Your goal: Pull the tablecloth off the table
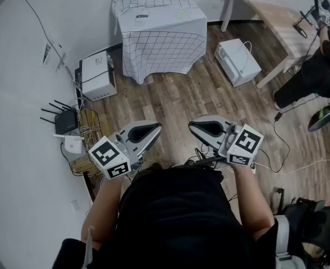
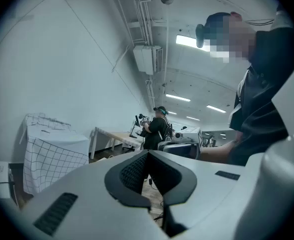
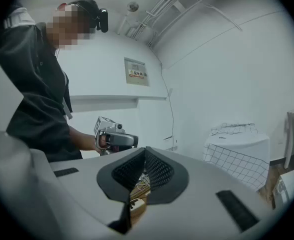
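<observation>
The tablecloth (image 1: 162,43), white with a dark grid, hangs over its worktop at the far side of the room and hides it completely. It lies straight ahead of both grippers and well apart from them, with bare wooden floor (image 1: 176,102) between. The left gripper (image 1: 151,131) and right gripper (image 1: 196,128) sit close to the person's body, tips turned toward each other, jaws together and empty. Neither is clearly nearer; the near hem faces them both.

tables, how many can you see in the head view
2. One stands at top centre by the wall, hidden under the checked tablecloth. The other, a bare wooden table, is at the top right. Others may lie out of frame.
</observation>
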Motion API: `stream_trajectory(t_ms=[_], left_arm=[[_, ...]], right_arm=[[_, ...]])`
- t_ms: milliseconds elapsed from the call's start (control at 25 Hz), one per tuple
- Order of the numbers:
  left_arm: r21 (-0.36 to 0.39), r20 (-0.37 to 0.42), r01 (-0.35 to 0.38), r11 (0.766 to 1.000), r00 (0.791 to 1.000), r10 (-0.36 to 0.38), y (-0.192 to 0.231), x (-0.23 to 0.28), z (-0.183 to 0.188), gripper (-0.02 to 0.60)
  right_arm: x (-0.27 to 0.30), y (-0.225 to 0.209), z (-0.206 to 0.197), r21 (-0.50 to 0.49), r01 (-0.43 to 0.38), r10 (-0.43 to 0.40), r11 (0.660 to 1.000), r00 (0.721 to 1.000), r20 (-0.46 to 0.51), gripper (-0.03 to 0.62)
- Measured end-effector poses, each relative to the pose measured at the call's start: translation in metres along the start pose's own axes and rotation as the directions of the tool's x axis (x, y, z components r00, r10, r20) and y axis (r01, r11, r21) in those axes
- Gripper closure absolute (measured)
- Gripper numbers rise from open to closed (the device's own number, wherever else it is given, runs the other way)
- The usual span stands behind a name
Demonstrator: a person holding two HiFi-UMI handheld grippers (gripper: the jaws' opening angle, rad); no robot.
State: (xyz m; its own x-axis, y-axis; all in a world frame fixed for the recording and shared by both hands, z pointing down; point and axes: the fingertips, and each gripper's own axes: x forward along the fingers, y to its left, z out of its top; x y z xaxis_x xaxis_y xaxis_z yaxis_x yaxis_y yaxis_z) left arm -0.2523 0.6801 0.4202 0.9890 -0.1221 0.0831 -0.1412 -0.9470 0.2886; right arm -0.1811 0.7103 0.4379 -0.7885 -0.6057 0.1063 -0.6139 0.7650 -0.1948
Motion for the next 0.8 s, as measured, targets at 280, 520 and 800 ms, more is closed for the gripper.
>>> stream_trajectory(t_ms=[280,520,800], left_arm=[[-0.025,-0.007,-0.022,0.999,1.000,0.022,0.005,-0.002,-0.008,0.574],[-0.046,-0.017,-0.039,0.998,0.999,0.038,0.012,0.008,-0.020,0.574],[-0.067,0.004,0.004,0.998,1.000,-0.003,0.002,0.029,-0.007,0.572]], right_arm=[[0.000,-0.006,-0.001,0.002,0.007,-0.007,1.000,1.000,-0.001,0.574],[-0.008,-0.017,0.000,0.023,0.011,-0.012,1.000,0.999,0.035,0.572],[-0.025,-0.032,-0.005,0.025,0.009,-0.009,1.000,1.000,-0.007,0.572]])
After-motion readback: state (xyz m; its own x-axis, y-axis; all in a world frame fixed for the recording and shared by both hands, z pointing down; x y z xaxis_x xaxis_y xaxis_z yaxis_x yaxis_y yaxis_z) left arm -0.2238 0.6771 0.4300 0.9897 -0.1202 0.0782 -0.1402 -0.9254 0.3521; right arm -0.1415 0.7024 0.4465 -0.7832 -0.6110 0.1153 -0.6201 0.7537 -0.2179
